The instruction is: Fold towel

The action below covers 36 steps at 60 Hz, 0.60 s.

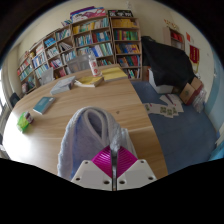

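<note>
Pretty sure I was in a library or reading room: packed bookshelves (pixel 85 42) lined the wall, and books (pixel 45 104) lay on the round wooden counter (pixel 95 105).

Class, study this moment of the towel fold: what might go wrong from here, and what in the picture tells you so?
1. The gripper pinches only a thin edge of the pale grey towel between its pink pads, so the cloth may slip free.
2. The towel lies bunched on the round wooden table, so the fold may come out crooked.
</note>
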Each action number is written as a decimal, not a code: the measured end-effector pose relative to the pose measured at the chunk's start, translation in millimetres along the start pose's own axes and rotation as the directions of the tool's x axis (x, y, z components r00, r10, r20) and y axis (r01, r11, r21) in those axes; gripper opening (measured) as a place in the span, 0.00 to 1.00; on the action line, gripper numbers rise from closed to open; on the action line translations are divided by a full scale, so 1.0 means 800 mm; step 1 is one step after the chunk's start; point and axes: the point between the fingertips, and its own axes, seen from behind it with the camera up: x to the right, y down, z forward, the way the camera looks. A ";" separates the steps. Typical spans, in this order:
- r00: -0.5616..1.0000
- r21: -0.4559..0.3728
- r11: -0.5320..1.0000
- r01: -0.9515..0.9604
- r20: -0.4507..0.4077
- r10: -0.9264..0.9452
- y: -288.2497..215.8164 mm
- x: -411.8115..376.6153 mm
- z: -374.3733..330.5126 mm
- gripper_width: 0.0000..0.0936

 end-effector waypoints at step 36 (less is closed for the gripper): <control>0.991 -0.133 0.991 0.009 0.135 0.009 0.046 0.095 -0.027 0.89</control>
